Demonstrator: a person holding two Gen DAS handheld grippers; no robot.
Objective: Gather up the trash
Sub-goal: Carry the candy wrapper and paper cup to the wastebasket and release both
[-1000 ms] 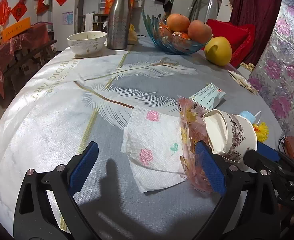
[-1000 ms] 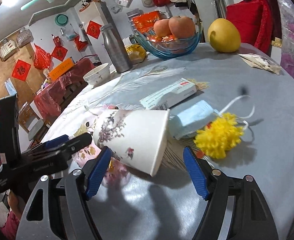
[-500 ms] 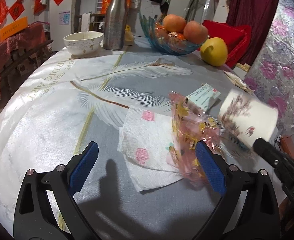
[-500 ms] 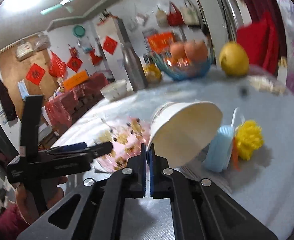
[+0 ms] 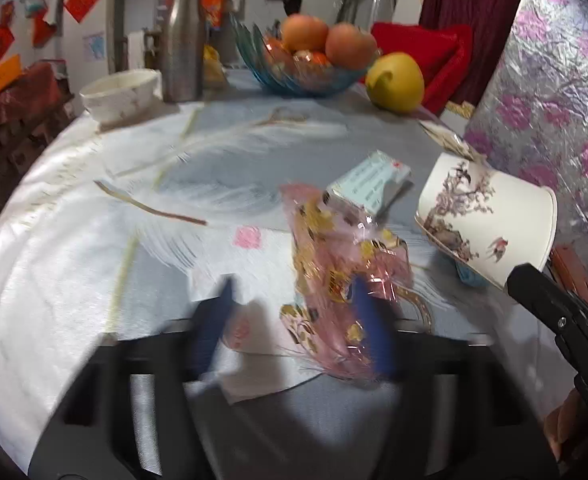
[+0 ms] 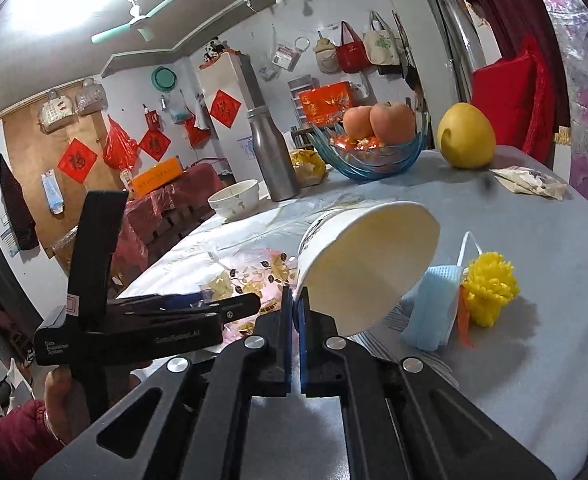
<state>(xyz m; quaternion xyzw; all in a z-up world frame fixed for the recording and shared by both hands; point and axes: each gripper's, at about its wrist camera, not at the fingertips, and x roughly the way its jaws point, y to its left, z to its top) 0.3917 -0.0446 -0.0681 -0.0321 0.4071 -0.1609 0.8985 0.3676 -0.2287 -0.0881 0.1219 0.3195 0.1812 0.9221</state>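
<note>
While your right gripper [image 6: 296,312] pinches paper cup [image 6: 368,264] rim, cup lifted off table, left gripper [image 5: 289,320] closing around pink wrapper [image 5: 342,280] and napkin [image 5: 249,264] on tablecloth. Next: finish pinch, lift wrapper into cup.

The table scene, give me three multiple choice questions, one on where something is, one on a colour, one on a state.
1. Where is the yellow pomelo?
A. beside the blue glass fruit bowl
B. inside the white bowl
C. on the floor

2. What colour is the face mask?
A. red
B. light blue
C. black

3. The paper cup is
A. upright on the table
B. crushed flat
C. pinched at its rim by the right gripper

Answers: 1 A, it sits right of the bowl; 2 B, clearly blue; 3 C, shut pads grip its rim.
</note>
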